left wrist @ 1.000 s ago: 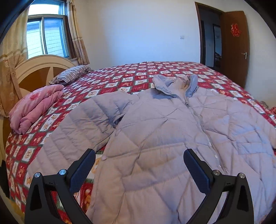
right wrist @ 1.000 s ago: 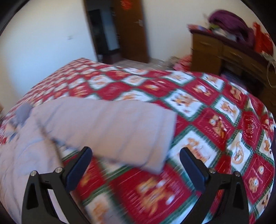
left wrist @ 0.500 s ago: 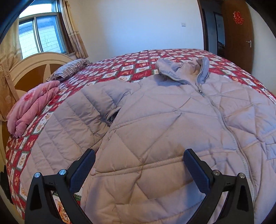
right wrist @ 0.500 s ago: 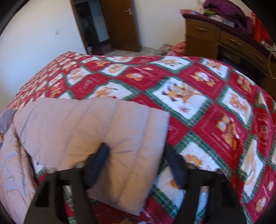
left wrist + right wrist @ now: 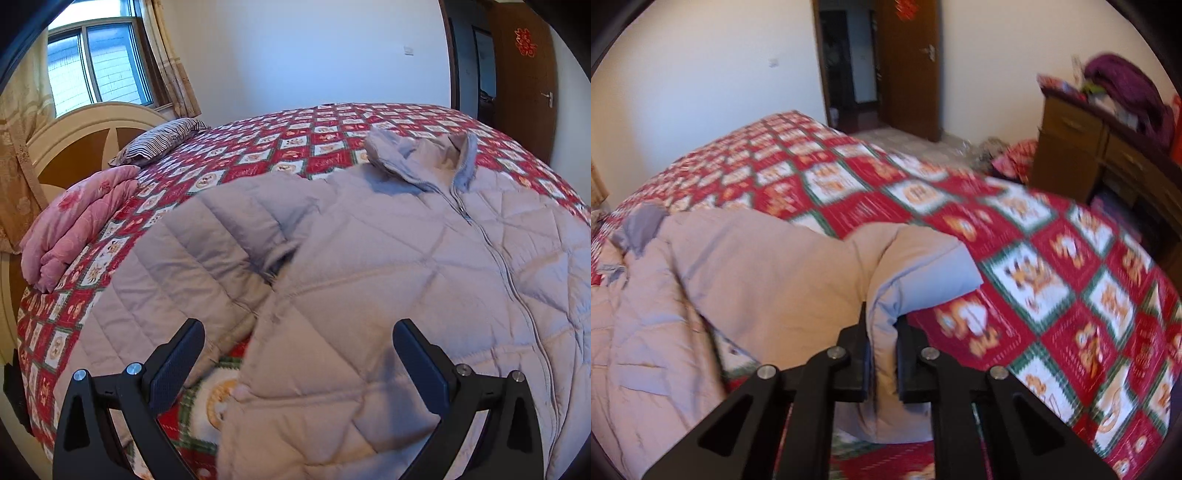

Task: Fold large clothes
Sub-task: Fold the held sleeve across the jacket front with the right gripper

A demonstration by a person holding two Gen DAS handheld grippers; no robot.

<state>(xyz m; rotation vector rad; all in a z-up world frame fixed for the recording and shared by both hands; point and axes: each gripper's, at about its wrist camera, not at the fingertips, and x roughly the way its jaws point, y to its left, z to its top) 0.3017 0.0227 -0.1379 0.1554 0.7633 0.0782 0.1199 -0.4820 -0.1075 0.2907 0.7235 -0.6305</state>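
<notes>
A quilted grey jacket [image 5: 388, 258] lies zipped and face up across a bed [image 5: 314, 133] with a red patterned cover, its collar toward the top of the left wrist view and its body filling the centre and right of the frame — the folding has barely begun. At the lower left of that view the jacket's near sleeve [image 5: 177, 258] is spread flat beside the body, untouched; the left hand-held gripper [image 5: 295, 362] hangs just above the fabric near the underarm with its jaws wide apart and nothing between them. In the right wrist view the other sleeve [image 5: 820, 280] runs from the left of the frame to the centre, where the right hand-held gripper [image 5: 882, 354] has just been closing and is now clamped on the cuff end — the cloth is bunched and raised off the cover there. Judging from this, one sleeve is only being picked up; both sleeves and the body remain to be folded.
</notes>
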